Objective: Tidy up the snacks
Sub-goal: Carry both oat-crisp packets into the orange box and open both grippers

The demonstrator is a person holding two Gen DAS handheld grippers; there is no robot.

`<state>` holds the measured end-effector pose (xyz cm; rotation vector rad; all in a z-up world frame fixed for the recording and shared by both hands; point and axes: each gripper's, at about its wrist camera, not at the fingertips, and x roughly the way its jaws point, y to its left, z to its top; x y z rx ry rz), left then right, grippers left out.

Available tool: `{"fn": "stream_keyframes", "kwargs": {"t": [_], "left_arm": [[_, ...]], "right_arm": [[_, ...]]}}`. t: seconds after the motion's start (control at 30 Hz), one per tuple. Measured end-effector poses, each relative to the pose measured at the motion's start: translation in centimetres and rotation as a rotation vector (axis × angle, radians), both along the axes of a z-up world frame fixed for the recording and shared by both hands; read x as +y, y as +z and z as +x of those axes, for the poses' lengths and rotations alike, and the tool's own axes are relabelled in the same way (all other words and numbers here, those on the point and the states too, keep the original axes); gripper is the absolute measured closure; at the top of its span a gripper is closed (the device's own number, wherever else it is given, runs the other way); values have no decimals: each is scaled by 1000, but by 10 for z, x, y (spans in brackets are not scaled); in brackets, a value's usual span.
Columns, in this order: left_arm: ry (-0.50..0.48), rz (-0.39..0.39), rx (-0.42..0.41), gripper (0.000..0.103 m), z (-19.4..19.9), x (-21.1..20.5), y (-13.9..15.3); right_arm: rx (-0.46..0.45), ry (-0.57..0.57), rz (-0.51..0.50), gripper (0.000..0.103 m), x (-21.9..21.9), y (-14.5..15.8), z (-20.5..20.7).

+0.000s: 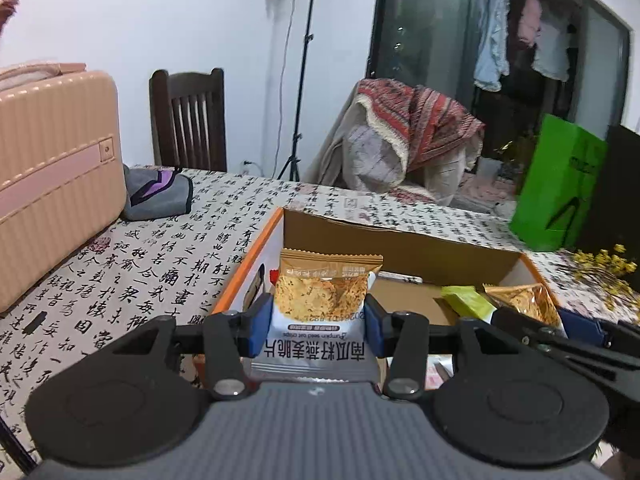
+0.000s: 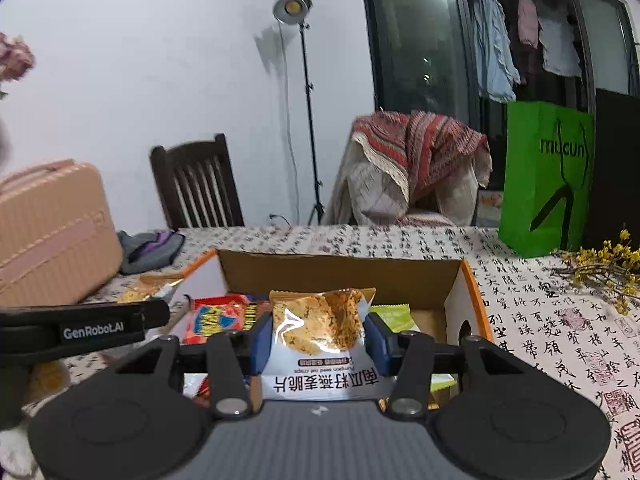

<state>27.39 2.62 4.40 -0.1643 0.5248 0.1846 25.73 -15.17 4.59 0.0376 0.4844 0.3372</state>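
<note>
1. A crisp packet (image 1: 322, 312) sits clamped between the blue pads of the left tool (image 1: 316, 324), held above the near edge of the box (image 1: 256, 256).
2. A second crisp packet (image 2: 320, 332) of the same kind is gripped by the right tool (image 2: 318, 344), also over the box (image 2: 456, 300).
3. Inside the box lie a green packet (image 2: 394, 316) and a red packet (image 2: 218, 318); another crisp packet (image 2: 140, 288) lies just left of the box.
4. The box stands on a tabletop (image 2: 540, 320) covered in calligraphy cloth.
5. A pink suitcase (image 1: 52, 184) and grey pouch (image 1: 158, 196) sit left; a green bag (image 2: 546, 176) and yellow flowers (image 2: 604, 268) sit right.
</note>
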Motion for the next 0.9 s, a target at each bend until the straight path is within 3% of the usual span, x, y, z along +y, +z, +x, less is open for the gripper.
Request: {"fn": "stream_keyframes", "kwargs": {"t": [0.3, 0.47, 0.53, 0.6, 0.67, 0.7, 0.73, 0.87, 0.9], "left_arm": [[41, 7, 94, 55, 38, 6, -36], [25, -3, 87, 53, 38, 10, -41], [22, -18, 79, 47, 37, 12, -41], [34, -28, 64, 23, 34, 14, -40], [44, -37, 36, 14, 29, 17, -38], [41, -50, 30, 5, 27, 18, -37], [36, -64, 20, 2, 25, 19, -34], [36, -73, -20, 0, 18, 18, -28], [37, -71, -19, 0, 18, 18, -28]], "right_arm": [[96, -30, 7, 55, 2, -36, 41], [144, 4, 29, 55, -1, -51, 45], [138, 0, 25, 53, -2, -52, 45], [133, -9, 25, 52, -3, -52, 44], [123, -22, 24, 31, -5, -51, 42], [112, -26, 28, 24, -6, -51, 40], [97, -27, 35, 16, -8, -49, 39], [62, -34, 58, 0, -13, -43, 33], [61, -34, 62, 0, -15, -43, 33]]}}
